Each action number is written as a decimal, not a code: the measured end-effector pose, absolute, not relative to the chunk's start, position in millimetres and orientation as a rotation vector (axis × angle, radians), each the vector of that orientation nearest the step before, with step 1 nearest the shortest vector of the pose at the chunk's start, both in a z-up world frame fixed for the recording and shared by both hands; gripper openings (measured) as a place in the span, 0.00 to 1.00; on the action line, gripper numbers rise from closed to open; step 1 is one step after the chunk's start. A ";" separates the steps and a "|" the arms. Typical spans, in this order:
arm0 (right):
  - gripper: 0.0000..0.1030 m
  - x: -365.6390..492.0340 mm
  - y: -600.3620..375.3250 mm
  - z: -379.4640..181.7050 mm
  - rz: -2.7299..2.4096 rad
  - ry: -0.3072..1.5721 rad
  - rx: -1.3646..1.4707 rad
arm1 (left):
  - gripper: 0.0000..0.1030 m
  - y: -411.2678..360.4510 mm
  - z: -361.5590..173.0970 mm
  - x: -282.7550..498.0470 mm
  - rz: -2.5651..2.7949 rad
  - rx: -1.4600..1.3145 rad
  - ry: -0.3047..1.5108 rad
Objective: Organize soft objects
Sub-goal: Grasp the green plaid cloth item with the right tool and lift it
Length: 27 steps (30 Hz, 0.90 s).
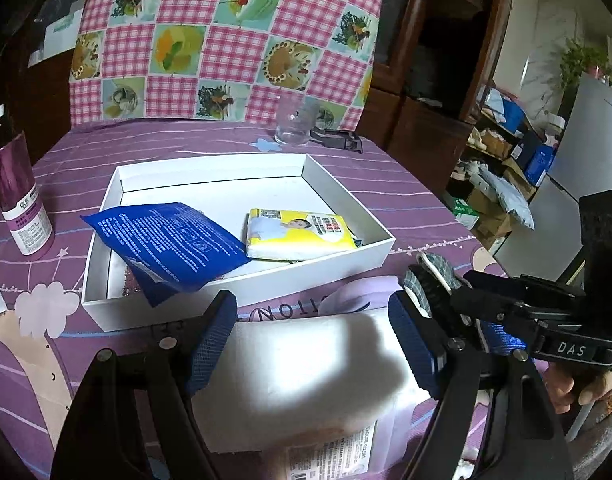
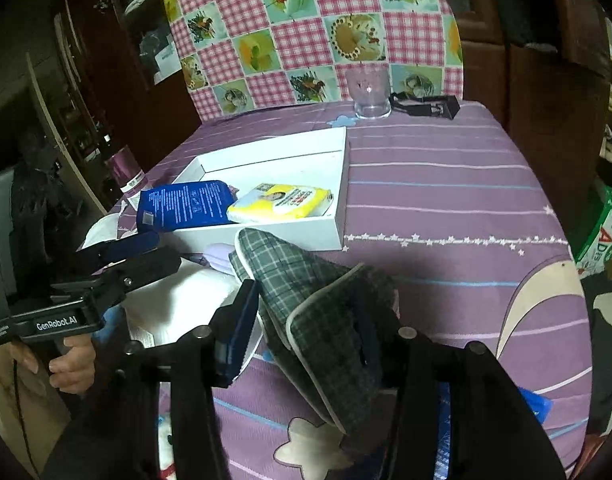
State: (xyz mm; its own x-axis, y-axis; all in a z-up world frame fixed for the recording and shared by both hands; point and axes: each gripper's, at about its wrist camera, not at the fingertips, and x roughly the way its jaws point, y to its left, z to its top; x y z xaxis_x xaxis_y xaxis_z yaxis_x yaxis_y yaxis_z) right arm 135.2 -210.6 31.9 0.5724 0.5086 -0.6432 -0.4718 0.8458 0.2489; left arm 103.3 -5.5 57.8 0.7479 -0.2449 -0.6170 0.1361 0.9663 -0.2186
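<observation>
My left gripper (image 1: 314, 312) is shut on a wide white and purple soft pack (image 1: 306, 368) that lies on the purple tablecloth, with one blue pad against each side of it. Behind it stands a white box (image 1: 234, 280) that holds a blue pouch (image 1: 166, 240), propped over the near left rim, and a yellow tissue pack (image 1: 302, 236). My right gripper (image 2: 310, 308) is open around a grey plaid slipper (image 2: 306, 280) resting on the cloth. Its left pad (image 2: 242, 320) stands just outside the sole, and the right finger is hidden inside the slipper's opening.
A clear glass (image 1: 294, 124) and a black clip (image 1: 338, 140) stand at the far edge before a chair with a pink checked cover (image 1: 226, 40). A purple bottle (image 1: 22, 200) stands at the left. A person's hand (image 2: 74, 364) holds the left gripper's handle. The table's right half (image 2: 446, 200) is bare cloth.
</observation>
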 end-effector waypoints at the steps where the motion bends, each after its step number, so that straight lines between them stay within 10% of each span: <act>1: 0.51 136.7 -208.7 28.8 0.570 0.791 0.045 | 0.76 -6.8 57.6 103.1 -0.206 -0.153 0.693; 27: 0.59 142.3 -201.7 6.8 0.371 0.874 0.007 | 0.76 -19.4 55.7 100.5 -0.168 -0.052 0.697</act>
